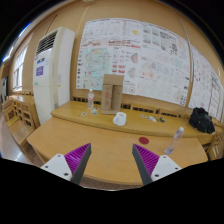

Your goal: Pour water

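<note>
My gripper (112,163) is open and empty, its two purple-padded fingers (76,160) spread wide above the near wooden table (110,148). A clear water bottle (90,99) stands on the far table to the left, well beyond the fingers. A white cup (120,119) sits on the far table near its middle. Another small bottle (178,132) stands to the right, between the two tables. Nothing is between the fingers.
A brown cardboard box (112,92) stands on the far table (140,128) behind the cup. A black bag (201,120) lies at the right end. A red disc (143,139) lies on the near table. A tall air conditioner (52,70) stands at left; posters cover the wall.
</note>
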Demonstrator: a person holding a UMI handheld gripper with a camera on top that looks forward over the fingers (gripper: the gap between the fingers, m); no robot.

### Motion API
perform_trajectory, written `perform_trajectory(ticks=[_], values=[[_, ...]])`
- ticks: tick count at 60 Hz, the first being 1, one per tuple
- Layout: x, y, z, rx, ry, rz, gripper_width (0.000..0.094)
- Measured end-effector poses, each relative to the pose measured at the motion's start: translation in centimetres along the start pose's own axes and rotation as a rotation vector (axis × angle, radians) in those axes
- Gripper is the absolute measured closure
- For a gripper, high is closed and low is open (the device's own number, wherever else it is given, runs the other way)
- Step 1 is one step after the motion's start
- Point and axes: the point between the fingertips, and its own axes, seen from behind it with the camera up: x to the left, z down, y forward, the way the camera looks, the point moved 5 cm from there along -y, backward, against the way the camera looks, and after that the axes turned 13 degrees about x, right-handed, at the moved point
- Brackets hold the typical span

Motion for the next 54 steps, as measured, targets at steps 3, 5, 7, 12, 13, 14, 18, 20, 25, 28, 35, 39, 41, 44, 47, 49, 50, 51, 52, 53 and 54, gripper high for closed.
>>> perform_trajectory(ticks=[3, 5, 7, 12, 13, 14, 18, 20, 25, 28, 35, 39, 41, 44, 47, 49, 50, 51, 52, 53, 54], values=[[-1.0, 0.3, 0.7, 0.018, 0.019, 0.013, 0.0087], [-2.2, 0.7, 1.3, 0.029, 0.028, 0.015, 0.0087], [-3.6, 1.3, 2.0, 0.040, 0.037, 0.018, 0.0089], [-7.8, 3.5, 4.8, 0.069, 0.047, 0.034, 0.0090], [-8.8, 4.1, 5.6, 0.076, 0.048, 0.038, 0.0088], [-9.7, 4.7, 6.2, 0.084, 0.050, 0.042, 0.0087], [-13.8, 7.2, 8.7, 0.116, 0.062, 0.067, 0.0090], [-16.1, 8.4, 10.0, 0.138, 0.074, 0.083, 0.0088], [-21.8, 11.7, 12.3, 0.164, 0.112, 0.115, 0.0087], [-25.2, 13.8, 13.0, 0.162, 0.135, 0.130, 0.0083], [-33.3, 19.1, 13.0, 0.130, 0.153, 0.184, 0.0076], [-37.1, 22.4, 11.9, 0.095, 0.148, 0.207, 0.0078], [-38.7, 24.0, 11.3, 0.073, 0.147, 0.211, 0.0075], [-40.7, 26.2, 10.1, 0.042, 0.154, 0.214, 0.0075], [-42.6, 28.4, 9.0, 0.015, 0.161, 0.220, 0.0074], [-43.7, 29.8, 8.3, 0.001, 0.166, 0.220, 0.0077], [-44.2, 30.5, 8.0, -0.007, 0.168, 0.221, 0.0076], [-44.6, 31.2, 7.6, -0.014, 0.170, 0.221, 0.0083], [-45.0, 31.8, 7.3, -0.022, 0.172, 0.221, 0.0090], [-45.3, 32.4, 7.0, -0.029, 0.173, 0.220, 0.0097], [-45.6, 33.0, 6.8, -0.036, 0.173, 0.218, 0.0108]])
